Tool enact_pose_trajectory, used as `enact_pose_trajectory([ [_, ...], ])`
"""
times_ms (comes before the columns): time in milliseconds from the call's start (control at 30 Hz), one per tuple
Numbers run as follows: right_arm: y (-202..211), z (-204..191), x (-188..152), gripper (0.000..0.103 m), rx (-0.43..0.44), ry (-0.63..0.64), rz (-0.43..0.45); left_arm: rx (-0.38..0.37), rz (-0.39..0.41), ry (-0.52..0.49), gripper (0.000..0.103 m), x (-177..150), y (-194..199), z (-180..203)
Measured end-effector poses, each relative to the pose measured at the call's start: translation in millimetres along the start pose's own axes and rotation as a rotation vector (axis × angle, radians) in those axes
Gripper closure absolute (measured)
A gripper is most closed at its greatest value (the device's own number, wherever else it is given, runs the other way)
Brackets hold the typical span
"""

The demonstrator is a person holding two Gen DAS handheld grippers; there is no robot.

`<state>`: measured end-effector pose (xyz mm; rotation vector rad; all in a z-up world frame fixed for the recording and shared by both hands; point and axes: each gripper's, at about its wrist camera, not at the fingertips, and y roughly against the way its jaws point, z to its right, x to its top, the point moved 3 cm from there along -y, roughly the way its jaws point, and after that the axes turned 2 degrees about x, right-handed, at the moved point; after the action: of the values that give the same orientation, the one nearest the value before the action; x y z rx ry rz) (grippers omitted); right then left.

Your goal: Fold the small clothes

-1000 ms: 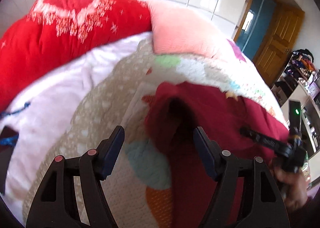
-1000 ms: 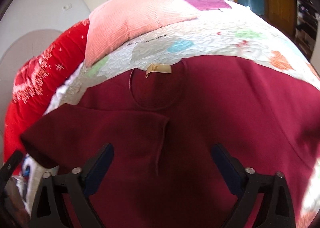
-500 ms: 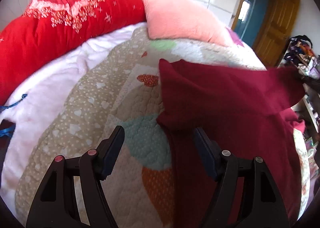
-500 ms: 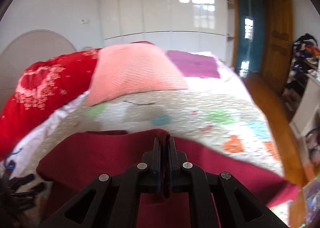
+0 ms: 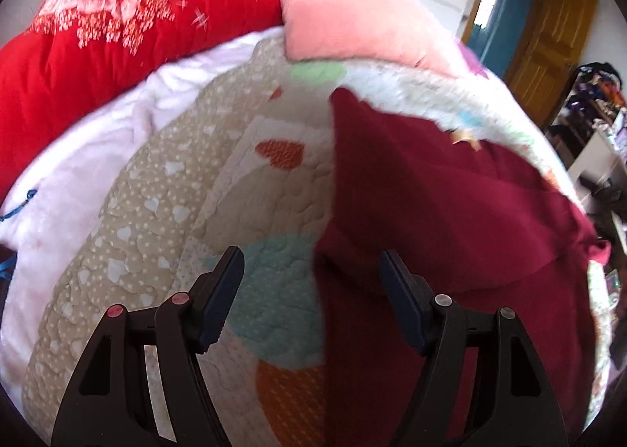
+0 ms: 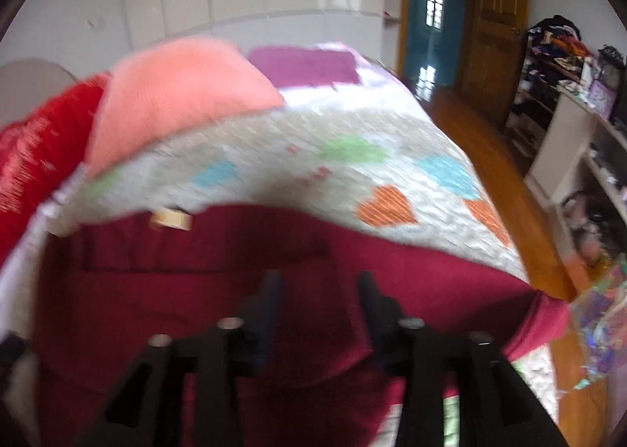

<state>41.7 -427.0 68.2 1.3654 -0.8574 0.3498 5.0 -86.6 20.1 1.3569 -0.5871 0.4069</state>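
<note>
the dark red top (image 5: 450, 212) lies folded on the bed's quilt (image 5: 164, 219). left claw (image 5: 311, 286) apart above its edge; right claw (image 6: 319, 290), just been opening, apart, gripping nothing.

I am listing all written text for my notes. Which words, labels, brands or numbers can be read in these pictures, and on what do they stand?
No text can be read.
Neck label on the dark red garment: too small and blurred to read.
Shelf items by the wall: too small to read.

Matt maroon cloth garment (image 5: 450, 219), quilted bedspread (image 5: 266, 188)
</note>
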Motion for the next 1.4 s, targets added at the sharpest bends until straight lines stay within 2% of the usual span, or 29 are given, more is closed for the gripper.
enact_pose_trajectory([
  [67,6.4,-38.8,4.7,0.034,0.184,0.093,0.001,-0.017,-0.009,0.029,0.031,-0.7,-6.8,-8.0],
  [133,-2.8,-91.9,1.1,0.034,0.348,0.251,-0.046,-0.052,-0.011,0.063,0.031,-2.2,-10.9,-14.9],
  [167,-11.2,-120.0,-2.8,0.034,0.39,0.335,-0.064,-0.065,-0.01,0.072,0.031,-3.4,-13.0,-17.3],
  [300,-52.6,-194.2,-9.3,0.034,0.414,0.549,-0.081,-0.088,-0.018,0.064,0.029,-4.1,-21.4,-19.8],
  [400,-83.9,-220.0,-9.7,0.034,0.434,0.661,-0.113,-0.094,-0.021,0.069,0.029,-2.4,-23.3,-20.4],
  [433,-97.8,-223.9,-10.9,0.034,0.403,0.708,-0.135,-0.089,-0.018,0.065,0.029,-3.1,-22.8,-19.5],
  [500,-112.3,-225.0,-12.6,0.039,0.463,0.705,-0.196,-0.08,-0.012,0.054,0.029,-3.5,-22.1,-17.7],
  [533,-113.2,-224.4,-14.5,0.052,0.511,0.692,-0.211,-0.082,-0.013,0.056,0.029,-3.2,-22.9,-18.0],
  [567,-111.3,-225.2,-16.5,0.066,0.522,0.705,-0.208,-0.088,-0.014,0.061,0.028,-2.9,-23.5,-19.1],
  [600,-106.6,-226.7,-19.4,0.075,0.526,0.731,-0.199,-0.093,-0.015,0.067,0.028,-2.6,-23.9,-20.2],
  [633,-100.7,-229.9,-22.6,0.091,0.518,0.762,-0.186,-0.096,-0.014,0.072,0.028,-2.4,-23.6,-21.0],
  [667,-94.9,-233.8,-25.8,0.094,0.483,0.802,-0.165,-0.095,-0.011,0.076,0.028,-1.9,-23.4,-21.8],
  [733,-84.7,-236.7,-26.7,0.096,0.431,0.834,-0.128,-0.081,-0.003,0.084,0.028,-2.6,-21.9,-22.7],
  [800,-80.3,-229.6,-14.1,0.096,0.386,0.772,-0.074,-0.059,0.01,0.094,0.028,-4.1,-20.4,-22.7],
  [867,-88.5,-219.5,-1.1,0.099,0.293,0.671,-0.036,-0.038,0.016,0.079,0.028,-5.1,-20.0,-19.8],
  [933,-106.0,-215.7,-1.1,0.099,0.371,0.545,-0.108,-0.034,0.02,0.074,0.028,-5.2,-18.6,-18.8],
  [967,-109.8,-217.3,-3.7,0.099,0.38,0.526,-0.128,-0.038,0.019,0.079,0.028,-5.0,-18.2,-19.8],
  [1033,-103.3,-222.5,-11.1,0.099,0.334,0.552,-0.122,-0.043,0.016,0.09,0.028,-4.1,-18.8,-22.1],
  [1100,-77.2,-222.7,-13.8,0.097,0.357,0.568,-0.065,-0.041,0.017,0.094,0.028,-4.1,-18.7,-22.9],
  [1133,-67.2,-222.2,-14.3,0.091,0.378,0.574,-0.046,-0.037,0.019,0.092,0.028,-4.6,-18.3,-22.2],
  [1167,-59.7,-222.6,-14.3,0.071,0.394,0.586,-0.034,-0.032,0.02,0.089,0.028,-4.7,-18.6,-21.3],
  [1200,-58.1,-223.7,-13.7,0.055,0.393,0.597,-0.036,-0.03,0.02,0.088,0.028,-5.1,-18.3,-21.0],
  [1233,-61.3,-224.2,-12.6,0.034,0.384,0.6,-0.04,-0.03,0.02,0.089,0.028,-5.9,-17.8,-21.1],
  [1300,-69.3,-225.4,-12.7,0.033,0.397,0.607,-0.071,-0.035,0.017,0.093,0.028,-6.4,-18.0,-21.8],
  [1333,-73.9,-226.5,-13.4,0.036,0.401,0.62,-0.099,-0.036,0.015,0.095,0.028,-5.8,-19.0,-21.8],
  [1367,-80.9,-229.5,-16.0,0.054,0.399,0.64,-0.13,-0.036,0.014,0.095,0.028,-5.8,-19.5,-21.6],
  [1400,-91.7,-233.3,-21.3,0.063,0.399,0.667,-0.17,-0.036,0.014,0.094,0.028,-5.5,-19.9,-21.4],
])
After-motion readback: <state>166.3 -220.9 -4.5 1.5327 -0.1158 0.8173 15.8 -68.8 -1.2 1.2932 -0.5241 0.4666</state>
